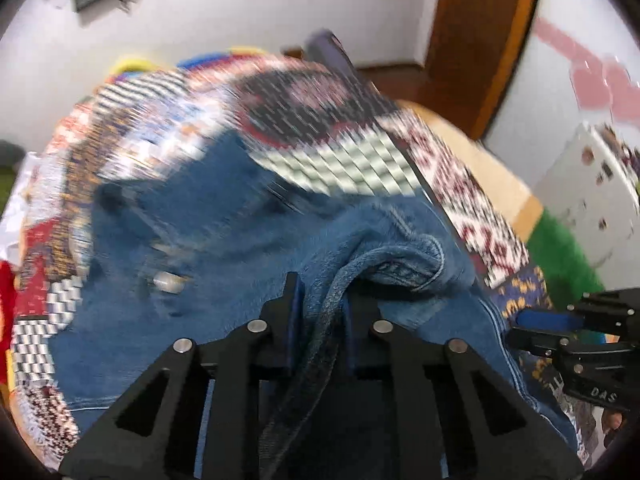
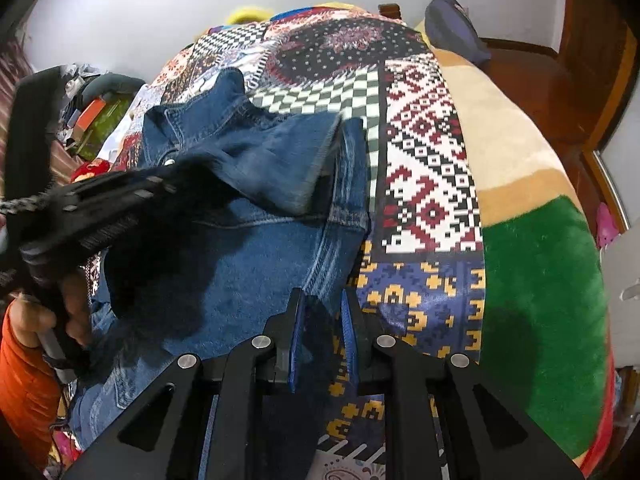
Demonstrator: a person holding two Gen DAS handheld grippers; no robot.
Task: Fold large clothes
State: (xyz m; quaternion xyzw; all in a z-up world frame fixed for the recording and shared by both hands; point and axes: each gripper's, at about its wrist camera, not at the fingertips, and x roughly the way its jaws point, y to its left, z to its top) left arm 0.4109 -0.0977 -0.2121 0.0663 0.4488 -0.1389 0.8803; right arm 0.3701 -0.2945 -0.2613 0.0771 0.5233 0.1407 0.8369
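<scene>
Left gripper (image 1: 320, 300) jaws pinched on a denim jacket (image 2: 240, 240) hem fold. Right gripper (image 2: 322, 320) jaws slightly apart, empty, at the jacket's edge. Jacket lies on patchwork bedspread (image 2: 420, 160); green-tan blanket (image 2: 540, 280) alongside. Left view motion-blurred.

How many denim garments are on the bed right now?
1: a denim jacket on the patchwork bedspread, its hem pinched by the left gripper. Others may be hidden beneath.
</scene>
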